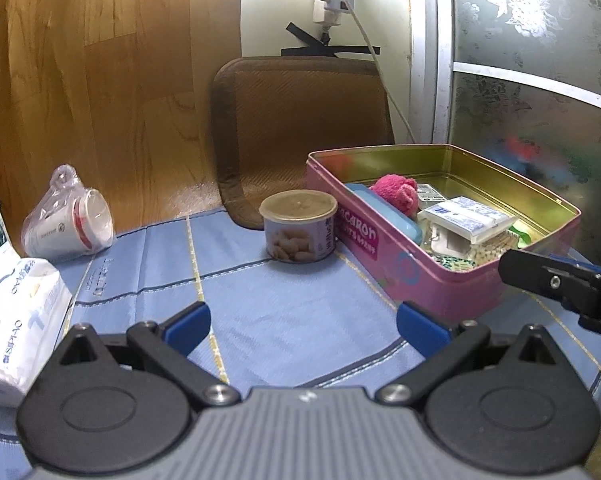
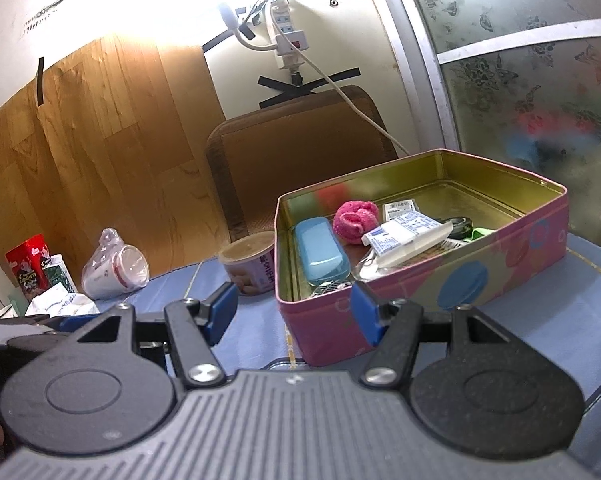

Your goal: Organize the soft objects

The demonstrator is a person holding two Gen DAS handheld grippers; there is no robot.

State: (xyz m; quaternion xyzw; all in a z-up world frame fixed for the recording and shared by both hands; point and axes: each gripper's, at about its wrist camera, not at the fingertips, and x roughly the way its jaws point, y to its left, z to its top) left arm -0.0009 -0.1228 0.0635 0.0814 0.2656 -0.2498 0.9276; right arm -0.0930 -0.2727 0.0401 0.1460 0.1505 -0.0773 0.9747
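A pink tin box [image 1: 384, 248] [image 2: 480, 256] stands open on the blue mat. Inside lie a fuzzy pink soft ball [image 1: 394, 194] [image 2: 356, 216], a light blue case [image 1: 384, 210] [image 2: 320, 250] and white packets [image 1: 466, 216] [image 2: 404, 232]. My left gripper [image 1: 302, 326] is open and empty, low over the mat, left of the tin's near corner. My right gripper [image 2: 294, 308] is open and empty, just in front of the tin's near left corner. In the left wrist view, one right finger [image 1: 540, 278] shows at the tin's near right end.
A round can [image 1: 298, 226] [image 2: 252, 266] stands left of the tin. Bagged paper cups [image 1: 70, 222] [image 2: 114, 266] and a tissue pack [image 1: 16, 320] lie at the left. A red box [image 2: 26, 266] is far left. A brown cushion [image 1: 300, 120] leans on the wall.
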